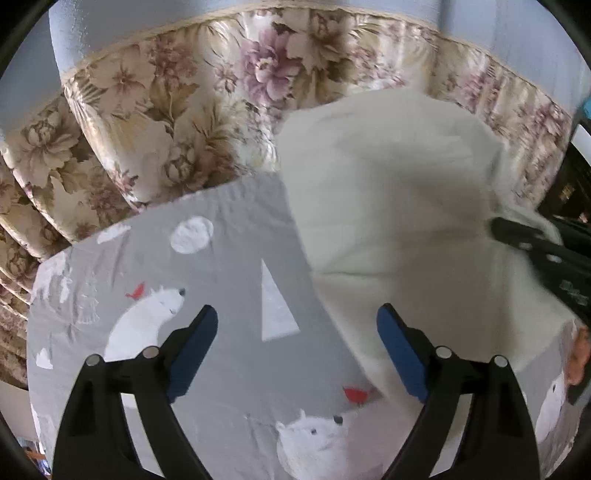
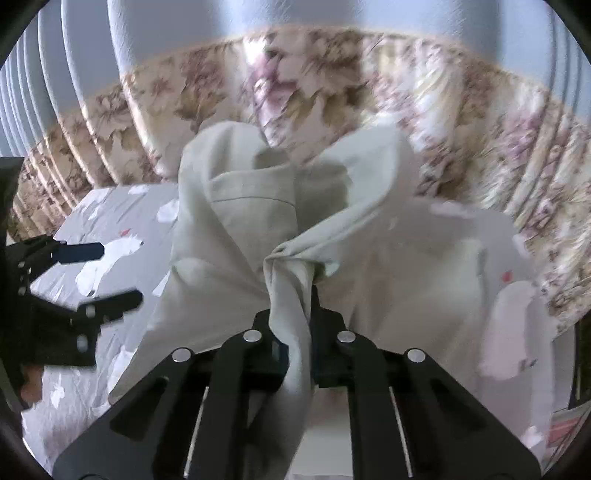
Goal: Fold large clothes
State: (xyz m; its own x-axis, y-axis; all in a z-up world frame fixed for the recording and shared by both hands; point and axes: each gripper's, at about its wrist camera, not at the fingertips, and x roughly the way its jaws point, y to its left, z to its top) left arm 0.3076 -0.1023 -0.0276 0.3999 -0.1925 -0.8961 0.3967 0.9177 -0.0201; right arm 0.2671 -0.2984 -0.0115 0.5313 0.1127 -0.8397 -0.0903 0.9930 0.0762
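A large cream-white garment (image 1: 399,206) lies bunched on a grey bedsheet with polar bear prints (image 1: 229,288). My left gripper (image 1: 297,332) is open and empty, hovering over the sheet just left of the garment's edge. It also shows in the right wrist view (image 2: 107,273), at the left. My right gripper (image 2: 295,291) is shut on a gathered fold of the garment (image 2: 291,266) and lifts it; the cloth hangs between the jaws and hides the fingertips. The right gripper also shows at the right edge of the left wrist view (image 1: 498,229).
A floral padded headboard (image 1: 177,110) rises behind the bed, with a pale blue wall (image 2: 258,18) above it. Dark furniture (image 1: 569,184) stands at the far right. The sheet's left edge (image 1: 40,295) drops off beside the headboard.
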